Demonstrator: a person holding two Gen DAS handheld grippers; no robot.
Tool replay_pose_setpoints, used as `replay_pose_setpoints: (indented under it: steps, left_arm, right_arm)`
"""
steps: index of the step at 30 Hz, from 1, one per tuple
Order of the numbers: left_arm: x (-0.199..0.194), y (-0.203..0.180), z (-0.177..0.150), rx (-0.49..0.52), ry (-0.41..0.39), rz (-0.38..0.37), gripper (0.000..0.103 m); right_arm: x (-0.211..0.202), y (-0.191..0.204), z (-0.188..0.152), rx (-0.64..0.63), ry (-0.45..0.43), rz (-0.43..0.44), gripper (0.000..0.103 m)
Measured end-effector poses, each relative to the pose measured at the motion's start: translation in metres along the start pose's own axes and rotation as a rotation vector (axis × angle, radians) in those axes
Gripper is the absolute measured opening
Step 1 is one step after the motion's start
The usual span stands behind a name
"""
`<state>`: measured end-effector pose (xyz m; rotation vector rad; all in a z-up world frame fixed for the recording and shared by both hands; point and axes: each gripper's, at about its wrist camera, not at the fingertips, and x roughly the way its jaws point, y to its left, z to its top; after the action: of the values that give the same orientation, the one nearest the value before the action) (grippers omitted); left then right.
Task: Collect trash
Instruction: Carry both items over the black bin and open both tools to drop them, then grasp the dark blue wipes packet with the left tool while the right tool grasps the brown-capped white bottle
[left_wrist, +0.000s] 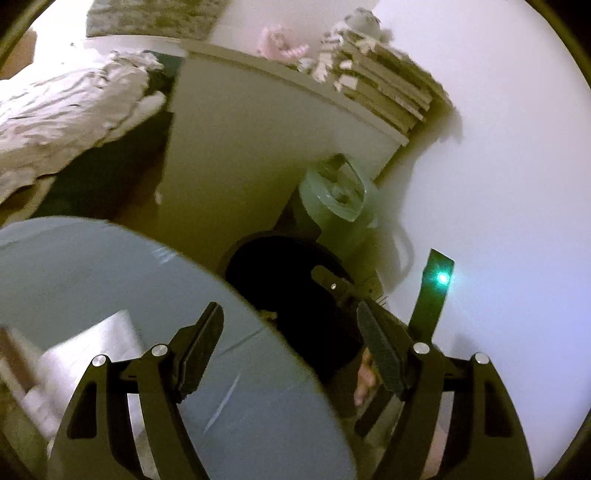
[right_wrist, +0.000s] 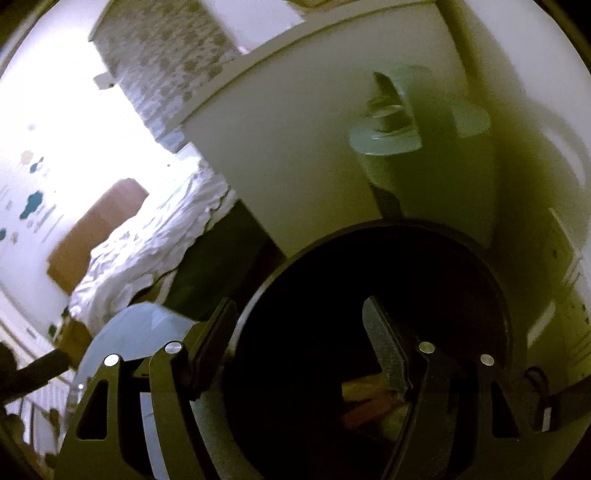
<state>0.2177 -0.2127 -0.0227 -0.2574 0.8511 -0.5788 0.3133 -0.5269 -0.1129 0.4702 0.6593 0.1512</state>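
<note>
Both grippers hang over a round black trash bin (right_wrist: 369, 314) on the floor beside a white cabinet (left_wrist: 236, 147): the right gripper (right_wrist: 299, 343) is directly above its mouth, fingers spread and empty, and the left gripper (left_wrist: 291, 343) stands released at the rim, over the edge of a round pale-blue tabletop (left_wrist: 110, 277). Deep in the bin, at about five o'clock, lies something yellowish, probably dropped trash, too dark to identify. A pale-green fan-like appliance (left_wrist: 332, 192) stands at twelve o'clock beyond the bin.
</note>
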Motion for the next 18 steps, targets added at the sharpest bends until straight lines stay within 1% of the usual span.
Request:
replay_pose_setpoints:
  steps: [4,6,8,10,12,13,15,16,17,18]
  left_arm:
    - [-0.051,0.025,-0.023,-0.016,-0.04,0.081,0.075]
    - [-0.075,0.04,-0.034,-0.026,-0.057,0.131,0.075]
    - [-0.1,0.059,-0.047,-0.044,-0.069,0.182,0.075]
    - [-0.126,0.084,-0.062,-0.075,-0.076,0.239,0.075]
    - [-0.146,0.106,-0.074,-0.086,-0.069,0.296,0.075]
    - [-0.158,0.122,-0.081,-0.082,-0.064,0.357,0.075]
    - [-0.171,0.144,-0.09,-0.082,-0.052,0.427,0.075]
    - [-0.177,0.159,-0.095,-0.091,-0.038,0.466,0.075]
    - [-0.18,0.17,-0.098,-0.1,-0.024,0.489,0.075]
    - [-0.183,0.18,-0.101,-0.107,-0.01,0.504,0.075]
  right_arm:
    - [-0.008,0.024,-0.011,-0.058,0.0,0.047,0.071]
    - [-0.014,0.038,-0.017,-0.096,-0.003,0.069,0.074]
    - [-0.02,0.055,-0.025,-0.142,-0.002,0.101,0.075]
    - [-0.025,0.074,-0.032,-0.226,0.012,0.105,0.075]
    - [-0.028,0.089,-0.036,-0.268,0.047,0.135,0.075]
    - [-0.031,0.099,-0.036,-0.27,0.073,0.169,0.075]
    - [-0.036,0.122,-0.035,-0.292,0.129,0.227,0.075]
    - [-0.038,0.138,-0.035,-0.321,0.156,0.244,0.075]
    - [-0.039,0.156,-0.036,-0.361,0.178,0.26,0.075]
    - [-0.04,0.183,-0.04,-0.432,0.217,0.281,0.075]
